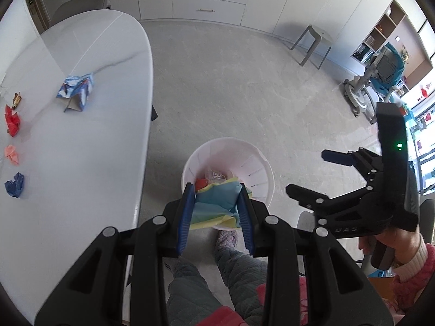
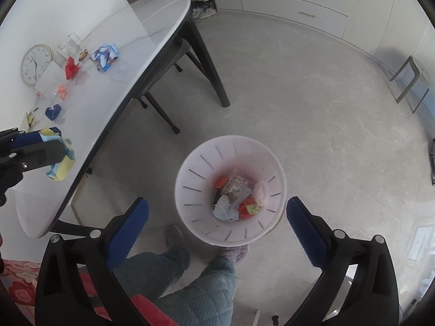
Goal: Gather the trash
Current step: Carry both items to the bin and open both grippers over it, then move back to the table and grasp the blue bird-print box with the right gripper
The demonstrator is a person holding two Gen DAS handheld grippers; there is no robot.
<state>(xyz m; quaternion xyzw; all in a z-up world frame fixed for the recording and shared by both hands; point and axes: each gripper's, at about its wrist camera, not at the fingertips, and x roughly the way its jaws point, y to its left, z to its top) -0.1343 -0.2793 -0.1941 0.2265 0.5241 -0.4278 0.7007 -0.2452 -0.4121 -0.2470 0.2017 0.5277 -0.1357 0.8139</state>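
My left gripper (image 1: 217, 206) has its fingers clamped on a crumpled blue and yellow paper (image 1: 214, 203), over the white bin (image 1: 261, 168) on the floor. My right gripper (image 2: 217, 228) hangs above that bin with fingers wide and nothing between them. More paper scraps (image 1: 13, 121) lie along the worktop (image 1: 89, 149) edge.

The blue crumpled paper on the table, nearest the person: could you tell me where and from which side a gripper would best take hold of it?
Probably from straight above, closing across the blue crumpled paper at its bulky middle. It lies alone on the white table, apart from the pink wad, so both fingers have room to come down. Its creased lump offers no handle or flat edge.
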